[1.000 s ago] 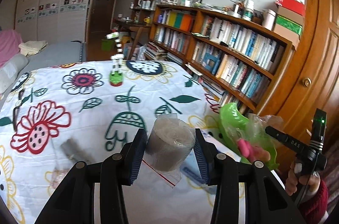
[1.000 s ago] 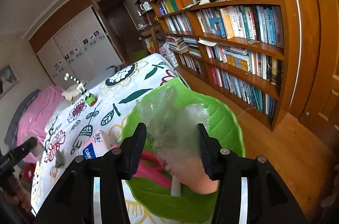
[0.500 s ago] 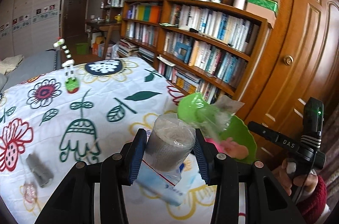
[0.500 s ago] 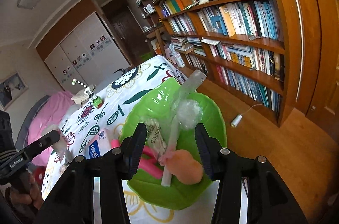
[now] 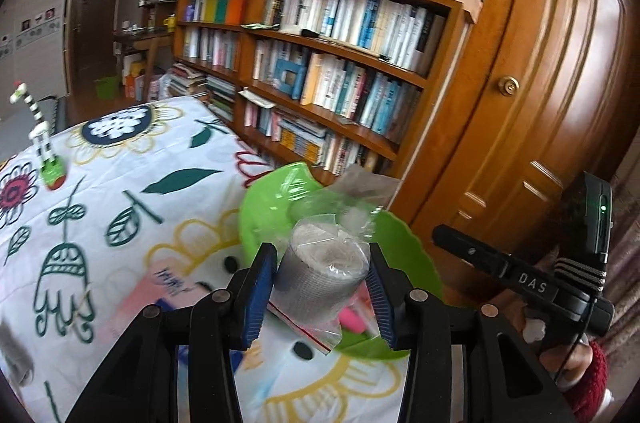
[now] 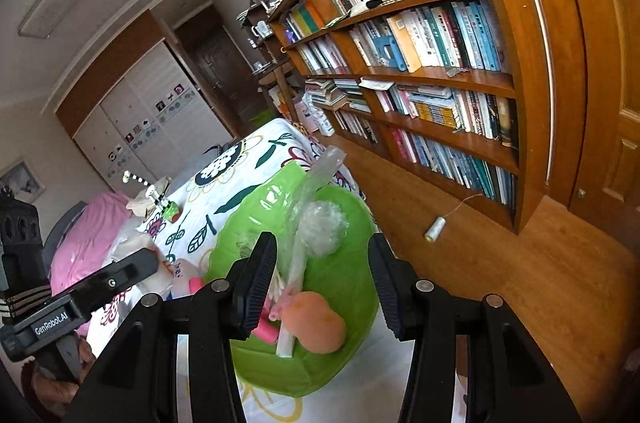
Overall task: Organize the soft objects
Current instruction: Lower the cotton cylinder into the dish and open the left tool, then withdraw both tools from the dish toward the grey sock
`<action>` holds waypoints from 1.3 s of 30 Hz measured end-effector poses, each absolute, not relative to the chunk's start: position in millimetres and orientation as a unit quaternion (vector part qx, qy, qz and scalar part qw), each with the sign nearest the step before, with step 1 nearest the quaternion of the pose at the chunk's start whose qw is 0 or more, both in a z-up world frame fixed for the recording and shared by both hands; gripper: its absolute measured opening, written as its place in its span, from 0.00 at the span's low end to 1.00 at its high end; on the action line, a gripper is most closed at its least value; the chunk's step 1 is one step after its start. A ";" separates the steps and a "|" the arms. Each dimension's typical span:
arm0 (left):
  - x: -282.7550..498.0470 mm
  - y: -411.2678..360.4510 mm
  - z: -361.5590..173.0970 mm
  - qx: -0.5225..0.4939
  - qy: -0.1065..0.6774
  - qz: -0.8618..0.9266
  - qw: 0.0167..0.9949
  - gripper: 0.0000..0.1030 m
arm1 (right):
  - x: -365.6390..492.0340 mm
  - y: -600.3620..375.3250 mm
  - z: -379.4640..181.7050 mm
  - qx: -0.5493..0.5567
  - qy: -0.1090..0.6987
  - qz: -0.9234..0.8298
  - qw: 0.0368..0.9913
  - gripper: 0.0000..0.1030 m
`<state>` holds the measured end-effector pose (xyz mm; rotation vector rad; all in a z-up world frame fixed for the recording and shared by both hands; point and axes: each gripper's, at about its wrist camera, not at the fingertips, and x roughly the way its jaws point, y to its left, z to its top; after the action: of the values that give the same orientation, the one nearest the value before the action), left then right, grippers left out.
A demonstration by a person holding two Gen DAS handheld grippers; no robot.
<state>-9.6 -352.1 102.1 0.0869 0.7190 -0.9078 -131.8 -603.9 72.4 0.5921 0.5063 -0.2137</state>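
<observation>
Left gripper [image 5: 322, 289] opening around bagged grey roll [image 5: 320, 273], blue pads barely touching, near rim of green bowl [image 5: 420, 263]; could drop short onto floral cloth [image 5: 120, 191] or snag bag tail; right gripper [image 6: 322, 283] half open, empty, above bowl's peach ball [image 6: 320, 327].

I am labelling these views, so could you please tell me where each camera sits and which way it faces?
Left wrist: on the left gripper, looking down at a bagged grey roll between its opening jaws, above the green bowl; a red-cuffed hand shows.
Right wrist: on the right gripper, open over the bowl.
Shared: bowl, floral cloth, bookshelf, each other's gripper.
</observation>
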 end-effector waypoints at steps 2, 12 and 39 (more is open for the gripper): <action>-10.5 -361.1 101.7 0.044 0.338 -0.439 0.831 0.87 | -131.6 -604.3 71.3 0.289 0.247 -0.106 0.919 0.48; -6.7 -360.2 94.8 0.031 0.339 -0.430 0.836 0.91 | -129.1 -600.1 69.3 0.287 0.249 -0.102 0.919 0.48; -3.6 -279.1 86.4 0.018 0.351 -0.350 0.869 0.97 | -116.1 -528.2 79.9 0.245 0.260 -0.037 0.933 0.49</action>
<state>-3.6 -279.1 86.4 0.0376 0.7334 -0.7318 -116.1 -528.2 79.9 0.5003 0.5315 -0.0749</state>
